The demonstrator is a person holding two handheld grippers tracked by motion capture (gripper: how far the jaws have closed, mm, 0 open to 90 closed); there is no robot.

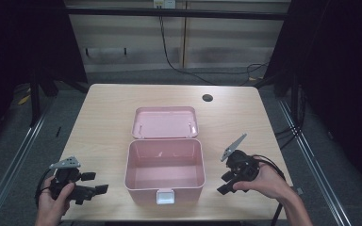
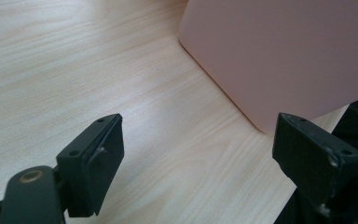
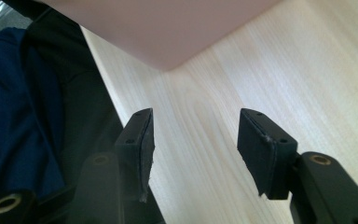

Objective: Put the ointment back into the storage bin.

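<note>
On the wooden table (image 1: 108, 117), a round cable hole (image 1: 207, 98) is seen near the far edge; cables (image 1: 179, 66) are trailed over the floor behind. No writing can be read. At table centre a pink box (image 1: 164, 181) is set open and empty, lid (image 1: 165, 122) laid back, white latch (image 1: 165, 197) on the near wall. The left gripper (image 1: 96, 183) and right gripper (image 1: 225, 182) are held beside it, jaws spread, nothing grasped.
</note>
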